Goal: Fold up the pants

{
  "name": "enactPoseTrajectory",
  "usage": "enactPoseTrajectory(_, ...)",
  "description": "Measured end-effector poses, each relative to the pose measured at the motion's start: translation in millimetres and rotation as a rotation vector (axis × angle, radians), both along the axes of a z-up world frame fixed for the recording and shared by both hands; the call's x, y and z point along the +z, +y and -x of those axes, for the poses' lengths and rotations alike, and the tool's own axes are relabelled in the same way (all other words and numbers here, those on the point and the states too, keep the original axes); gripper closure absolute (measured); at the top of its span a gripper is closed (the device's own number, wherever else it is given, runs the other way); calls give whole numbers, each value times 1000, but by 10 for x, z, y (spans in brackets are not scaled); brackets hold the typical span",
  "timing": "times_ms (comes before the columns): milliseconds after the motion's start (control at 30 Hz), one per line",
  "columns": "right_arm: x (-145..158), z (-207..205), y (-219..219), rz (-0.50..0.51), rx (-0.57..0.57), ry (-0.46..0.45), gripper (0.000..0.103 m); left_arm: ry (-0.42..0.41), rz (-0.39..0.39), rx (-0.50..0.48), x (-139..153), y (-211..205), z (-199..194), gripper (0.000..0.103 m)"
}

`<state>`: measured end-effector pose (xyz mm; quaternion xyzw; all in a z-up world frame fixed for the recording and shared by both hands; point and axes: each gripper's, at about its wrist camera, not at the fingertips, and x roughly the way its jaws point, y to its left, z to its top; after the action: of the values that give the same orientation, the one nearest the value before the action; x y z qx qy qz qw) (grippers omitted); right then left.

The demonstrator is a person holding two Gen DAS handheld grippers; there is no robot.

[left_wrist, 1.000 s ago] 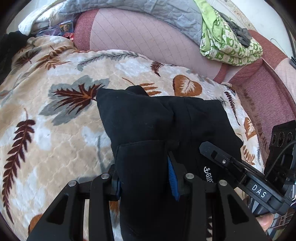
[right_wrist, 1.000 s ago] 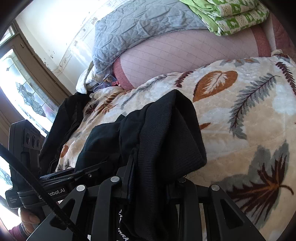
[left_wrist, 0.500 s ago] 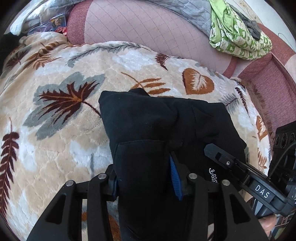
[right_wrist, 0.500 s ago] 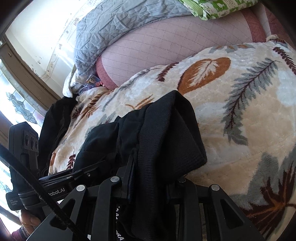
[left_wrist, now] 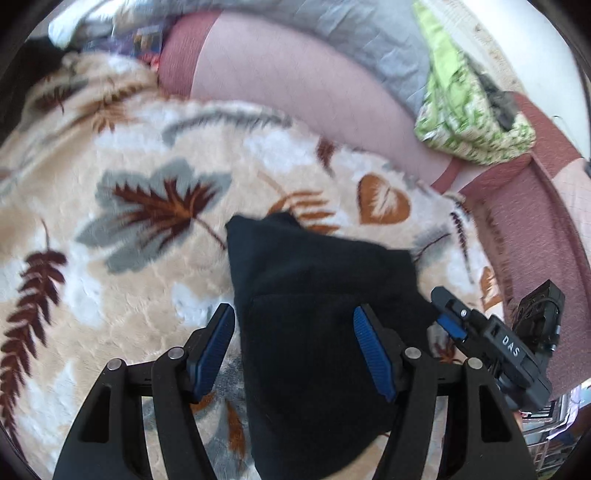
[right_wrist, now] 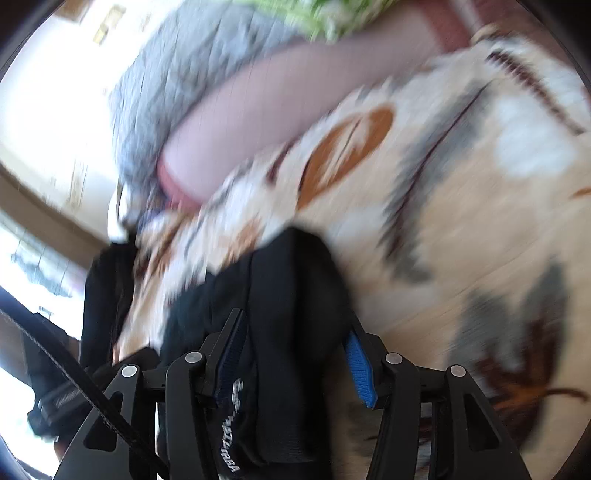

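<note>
The black pants [left_wrist: 317, 302] lie folded in a compact bundle on the leaf-patterned blanket [left_wrist: 140, 236]. My left gripper [left_wrist: 295, 347] is open, its blue pads [left_wrist: 218, 343] standing apart on either side of the bundle's near end. My right gripper [right_wrist: 291, 354] is open too, with the pants [right_wrist: 291, 295] lying between its spread fingers; white lettering shows on the cloth. The right gripper also shows in the left wrist view [left_wrist: 480, 339], at the bundle's right side. The right wrist view is blurred by motion.
A pink quilted cushion [left_wrist: 295, 81] backs the blanket. A grey quilt [left_wrist: 369, 33] and a green patterned cloth [left_wrist: 469, 110] lie on top of it. Another dark garment [right_wrist: 107, 288] lies at the blanket's far left edge, near a window.
Both grippers were shut on the pants; now both have opened and let go. The bundle rests on the blanket, and both cameras are pulling back.
</note>
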<state>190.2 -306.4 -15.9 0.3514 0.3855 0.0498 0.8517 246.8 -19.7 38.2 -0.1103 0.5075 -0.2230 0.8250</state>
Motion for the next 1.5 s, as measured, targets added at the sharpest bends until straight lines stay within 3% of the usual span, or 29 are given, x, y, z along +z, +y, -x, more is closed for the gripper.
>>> enactPoseTrajectory(67, 129, 82, -58, -9, -29, -68, 44, -7, 17, -3, 59, -20, 11, 37)
enactPoseTrajectory(167, 207, 83, 37, -82, 48, -111, 44, 27, 16, -16, -61, -141, -45, 37)
enactPoseTrajectory(333, 105, 24, 173, -103, 112, -59, 42, 101, -3, 27, -462, -204, -170, 37)
enactPoseTrajectory(533, -200, -26, -23, -94, -1, 74, 42, 87, -3, 21, -394, -203, -174, 34)
enactPoseTrajectory(700, -6, 118, -169, -96, -100, -42, 42, 65, 60, 31, -196, -65, 23, 34)
enactPoseTrajectory(800, 175, 182, -99, -84, -68, -148, 41, 14, 54, 39, -21, 36, 251, 34)
enactPoseTrajectory(867, 175, 146, -7, -112, 7, -167, 37, -32, 27, 41, 78, 96, 426, 33)
enactPoseTrajectory(967, -82, -10, 128, -181, 98, -73, 31, -87, -12, 44, 168, 181, 707, 32)
enactPoseTrajectory(1033, -265, -78, 154, -138, 85, 13, 31, -108, -38, 51, 204, 249, 885, 31)
enactPoseTrajectory(1133, -281, -83, 137, -130, 66, 10, 32, -139, -62, 78, 291, 377, 1148, 31)
enactPoseTrajectory(1333, 55, 252, 330, 60, 87, -44, 30, -246, -76, 153, 634, 702, 1675, 23)
enactPoseTrajectory(1500, 161, 670, 488, 150, 77, -57, 30, -443, -65, 229, 1028, 934, 2211, 9)
